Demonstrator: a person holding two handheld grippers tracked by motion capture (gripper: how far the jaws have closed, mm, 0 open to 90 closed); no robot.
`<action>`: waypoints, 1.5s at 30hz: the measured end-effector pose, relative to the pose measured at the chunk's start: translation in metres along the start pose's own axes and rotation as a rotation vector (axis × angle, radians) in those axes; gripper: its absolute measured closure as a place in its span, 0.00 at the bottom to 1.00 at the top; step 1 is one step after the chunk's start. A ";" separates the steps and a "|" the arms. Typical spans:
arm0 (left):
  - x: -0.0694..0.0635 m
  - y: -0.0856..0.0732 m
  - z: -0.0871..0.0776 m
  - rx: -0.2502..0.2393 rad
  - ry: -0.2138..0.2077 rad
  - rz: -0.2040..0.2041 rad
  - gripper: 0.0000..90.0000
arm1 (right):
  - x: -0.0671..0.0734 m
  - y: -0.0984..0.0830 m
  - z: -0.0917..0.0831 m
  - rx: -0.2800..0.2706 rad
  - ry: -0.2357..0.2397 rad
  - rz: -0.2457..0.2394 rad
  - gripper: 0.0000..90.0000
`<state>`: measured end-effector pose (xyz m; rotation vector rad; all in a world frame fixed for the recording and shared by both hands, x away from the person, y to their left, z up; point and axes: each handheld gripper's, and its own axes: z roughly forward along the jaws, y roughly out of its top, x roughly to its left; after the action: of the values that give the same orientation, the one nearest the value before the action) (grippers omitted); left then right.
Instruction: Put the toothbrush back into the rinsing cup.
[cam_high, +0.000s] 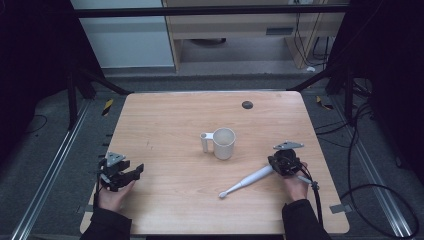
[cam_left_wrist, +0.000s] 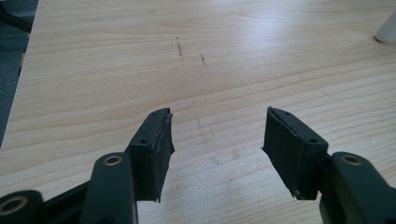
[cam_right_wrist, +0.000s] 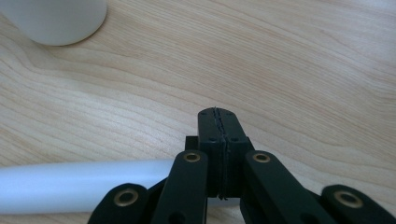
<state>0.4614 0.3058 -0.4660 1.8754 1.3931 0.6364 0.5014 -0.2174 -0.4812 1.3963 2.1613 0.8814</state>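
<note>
On the light wooden table, a white plastic mug with a side handle stands upright near the middle. A white electric toothbrush lies flat to its right, its handle end under the right gripper, whose 2 jaws are pressed together on nothing. The left gripper rests at the table's left edge, jaws spread wide and empty.

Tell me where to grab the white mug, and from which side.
Take the mug by its handle, coming from the person's left. It stands upright with the handle loop sticking out that way, nearer the open left gripper, jaws wide apart.
</note>
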 end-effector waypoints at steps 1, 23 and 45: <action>0.000 0.000 0.000 0.001 0.000 0.001 0.46 | 0.000 -0.001 -0.001 0.000 -0.003 -0.002 1.00; 0.000 0.000 -0.001 0.000 -0.001 -0.001 0.46 | 0.004 -0.019 -0.018 0.027 -0.005 -0.018 0.98; 0.001 0.000 -0.001 0.000 -0.001 -0.002 0.46 | 0.011 -0.035 -0.034 0.045 0.011 -0.025 0.97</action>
<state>0.4607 0.3066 -0.4655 1.8738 1.3941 0.6339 0.4522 -0.2278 -0.4815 1.3853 2.2144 0.8383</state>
